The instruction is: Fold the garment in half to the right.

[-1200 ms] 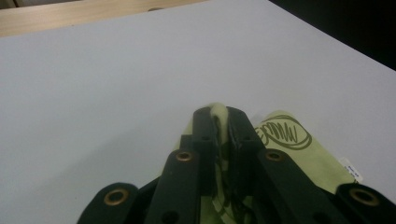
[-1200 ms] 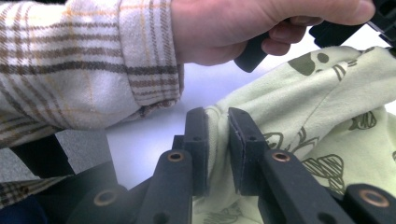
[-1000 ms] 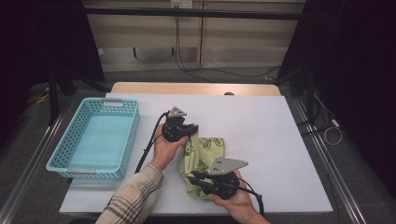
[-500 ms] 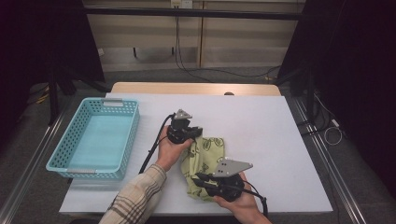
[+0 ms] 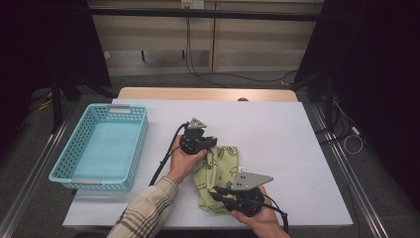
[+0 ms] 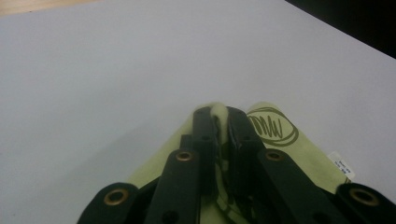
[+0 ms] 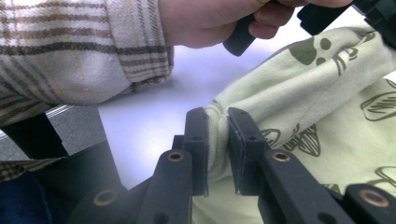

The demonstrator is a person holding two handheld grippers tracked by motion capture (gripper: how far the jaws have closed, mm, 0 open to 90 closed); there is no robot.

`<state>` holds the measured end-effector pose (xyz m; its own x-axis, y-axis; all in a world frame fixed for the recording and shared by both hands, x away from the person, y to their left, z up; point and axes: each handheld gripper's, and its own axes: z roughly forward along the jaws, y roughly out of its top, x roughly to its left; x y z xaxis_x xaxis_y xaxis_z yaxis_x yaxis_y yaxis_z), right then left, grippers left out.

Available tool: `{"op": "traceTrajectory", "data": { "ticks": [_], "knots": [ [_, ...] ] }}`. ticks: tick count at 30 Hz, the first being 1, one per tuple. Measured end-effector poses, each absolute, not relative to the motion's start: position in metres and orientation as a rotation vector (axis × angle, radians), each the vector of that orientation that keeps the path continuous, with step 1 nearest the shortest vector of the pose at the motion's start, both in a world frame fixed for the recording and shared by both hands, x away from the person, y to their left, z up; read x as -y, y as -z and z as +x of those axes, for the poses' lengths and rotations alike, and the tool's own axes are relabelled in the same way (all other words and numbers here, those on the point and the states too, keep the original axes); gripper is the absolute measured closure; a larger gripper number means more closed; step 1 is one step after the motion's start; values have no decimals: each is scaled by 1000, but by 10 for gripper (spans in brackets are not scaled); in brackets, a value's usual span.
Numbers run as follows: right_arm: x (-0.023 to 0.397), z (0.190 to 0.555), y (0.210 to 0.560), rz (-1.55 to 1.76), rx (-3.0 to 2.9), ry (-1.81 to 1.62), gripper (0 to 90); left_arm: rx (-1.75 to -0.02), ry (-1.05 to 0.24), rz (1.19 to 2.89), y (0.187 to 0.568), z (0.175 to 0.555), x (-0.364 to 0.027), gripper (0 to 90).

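A white table (image 5: 277,129) carries everything here, with a strip of pale wood along its far edge. On its left side sits a light blue plastic basket (image 5: 74,153) with latticed walls, its near end close to the table's front edge. Toward the front, right of the middle, lies a crumpled pale green cloth (image 5: 218,171) printed with dark outline drawings, well apart from the basket.

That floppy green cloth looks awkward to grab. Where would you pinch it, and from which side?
At its edges, coming in low from the sides. The cloth lies limp on the table, so only a bunched fold gives something to pinch. Both tongs do so: the left tongs clamp the far corner, the right tongs a fold on the near edge.
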<state>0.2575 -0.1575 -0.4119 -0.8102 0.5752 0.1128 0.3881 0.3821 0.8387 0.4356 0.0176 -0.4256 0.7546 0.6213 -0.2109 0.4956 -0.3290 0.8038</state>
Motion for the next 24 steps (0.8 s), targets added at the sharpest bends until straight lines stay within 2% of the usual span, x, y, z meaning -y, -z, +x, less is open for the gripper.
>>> {"op": "traceTrajectory", "data": {
  "ticks": [24],
  "knots": [
    [170, 250, 421, 922, -2428, -1364, 789, -809, -163, 2025, 430, 435, 7, 839]
  ]
}}
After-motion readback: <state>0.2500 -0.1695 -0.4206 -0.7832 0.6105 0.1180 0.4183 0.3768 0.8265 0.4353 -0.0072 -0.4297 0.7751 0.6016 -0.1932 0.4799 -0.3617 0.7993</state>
